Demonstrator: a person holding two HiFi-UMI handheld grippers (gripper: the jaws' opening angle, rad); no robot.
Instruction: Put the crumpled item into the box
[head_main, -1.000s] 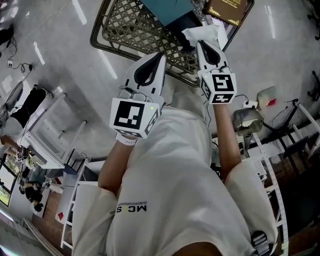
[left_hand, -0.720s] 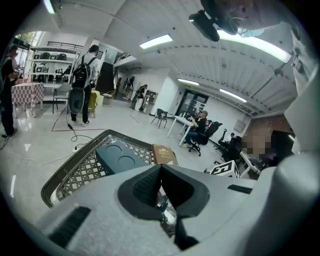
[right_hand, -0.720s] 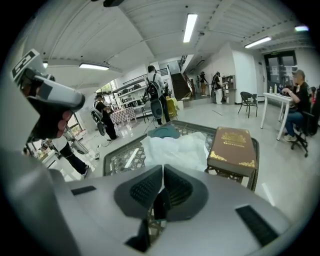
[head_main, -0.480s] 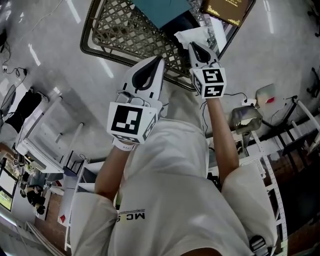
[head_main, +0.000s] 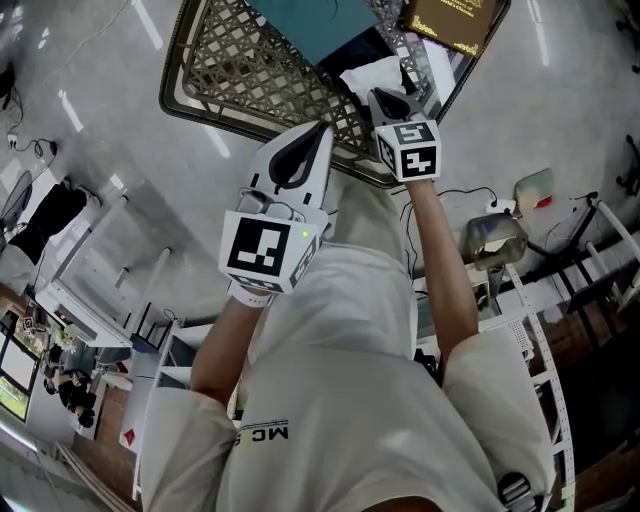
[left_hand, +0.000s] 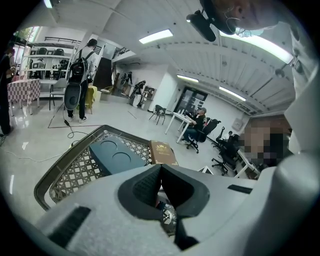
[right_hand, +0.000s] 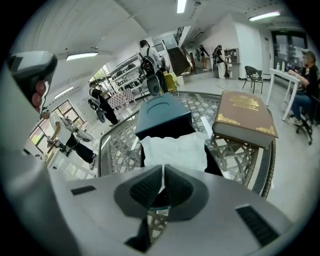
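White crumpled paper, head view: pinched in our right tongs, it has advanced over the lattice counter toward the teal box. Left gripper view: left tongs closed, empty. Right gripper view: paper just before the box; we judge release near.

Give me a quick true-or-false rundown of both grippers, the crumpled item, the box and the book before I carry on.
1. The right gripper is shut on the white crumpled item. True.
2. The left gripper holds the brown book. False: its jaws are together on nothing, and the book lies on the lattice table.
3. The crumpled item lies inside the teal box. False: it is pinched in the right gripper's jaws, on the near side of the box.
4. The brown book lies to the right of the teal box on the table. True.
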